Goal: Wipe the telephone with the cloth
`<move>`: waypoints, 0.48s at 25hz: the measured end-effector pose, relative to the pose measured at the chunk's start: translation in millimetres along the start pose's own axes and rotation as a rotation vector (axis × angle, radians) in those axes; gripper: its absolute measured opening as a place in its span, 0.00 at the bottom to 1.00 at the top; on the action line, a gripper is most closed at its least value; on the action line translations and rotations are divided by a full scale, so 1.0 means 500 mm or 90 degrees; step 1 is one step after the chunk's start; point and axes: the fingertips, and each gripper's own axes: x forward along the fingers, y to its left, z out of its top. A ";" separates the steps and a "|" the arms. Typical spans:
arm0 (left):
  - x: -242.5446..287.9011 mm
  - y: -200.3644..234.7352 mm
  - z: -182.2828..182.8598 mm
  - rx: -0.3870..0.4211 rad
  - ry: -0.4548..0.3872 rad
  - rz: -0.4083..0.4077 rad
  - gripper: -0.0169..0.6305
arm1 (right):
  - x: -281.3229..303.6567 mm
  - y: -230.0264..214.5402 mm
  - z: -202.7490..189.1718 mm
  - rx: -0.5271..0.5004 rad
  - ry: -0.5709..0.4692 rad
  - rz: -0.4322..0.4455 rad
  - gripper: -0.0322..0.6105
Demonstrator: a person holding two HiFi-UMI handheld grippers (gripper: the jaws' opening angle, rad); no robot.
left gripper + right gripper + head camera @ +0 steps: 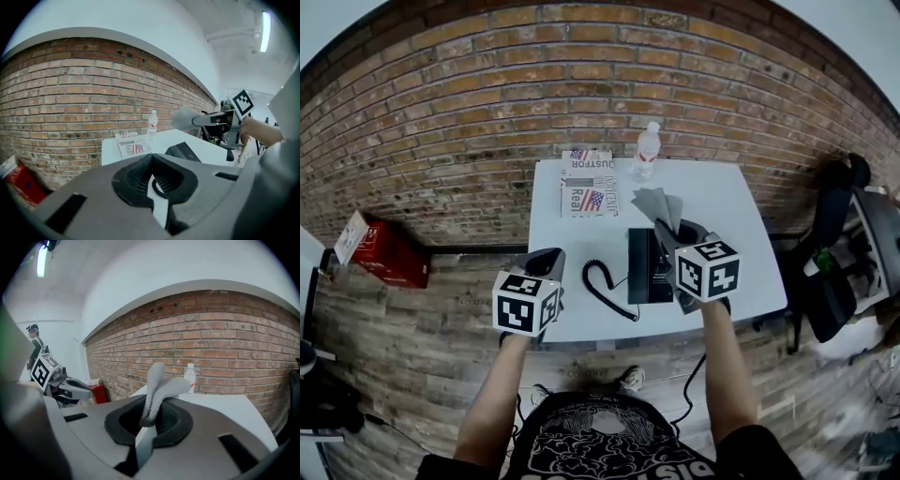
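The right claw (pixel 668 231) was clamped shut on a grey knitted cloth (pixel 657 205). In the right gripper view the pads of that claw (pixel 149 420) were pressed together on the lower end of the cloth (pixel 157 384), and the rest stood up out of the claw and flopped over to the right. Seen from the left gripper view, the cloth (pixel 184 117) hung in the air, clear of the flat black telephone (pixel 183 151) below it. The telephone (pixel 648 266) lay on the white rectangular surface (pixel 733 214) near its front edge, a little right of the middle, and its black coiled cord (pixel 602 286) looped away to the left. The left claw (pixel 547 256) hovered over the front left corner of the surface. Its pads (pixel 151 161) were drawn together with nothing gripped between them, leaving only a thin slit below through which a bit of the cord showed. At the far edge stood a clear plastic water bottle (pixel 645 150), with a stack of printed papers bearing a flag picture (pixel 588 194) just to its left. A red cardboard box (pixel 388 254) sat on the wooden floor by the brick wall.
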 end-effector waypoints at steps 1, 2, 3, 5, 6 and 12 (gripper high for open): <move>-0.004 0.002 0.006 0.002 -0.005 0.003 0.04 | -0.013 0.003 0.008 -0.001 -0.012 -0.006 0.07; -0.007 0.004 0.011 0.004 -0.009 0.007 0.04 | -0.025 0.005 0.015 -0.002 -0.022 -0.011 0.07; -0.009 0.006 0.014 0.006 -0.013 0.011 0.04 | -0.036 0.009 0.020 -0.002 -0.032 -0.016 0.07; -0.014 0.008 0.016 0.010 -0.016 0.019 0.04 | -0.054 0.015 0.025 -0.004 -0.047 -0.025 0.07; -0.015 0.009 0.015 0.012 -0.016 0.022 0.04 | -0.062 0.018 0.025 -0.003 -0.052 -0.030 0.07; -0.024 0.015 0.013 0.016 -0.020 0.035 0.04 | -0.080 0.035 0.011 0.011 -0.066 -0.042 0.07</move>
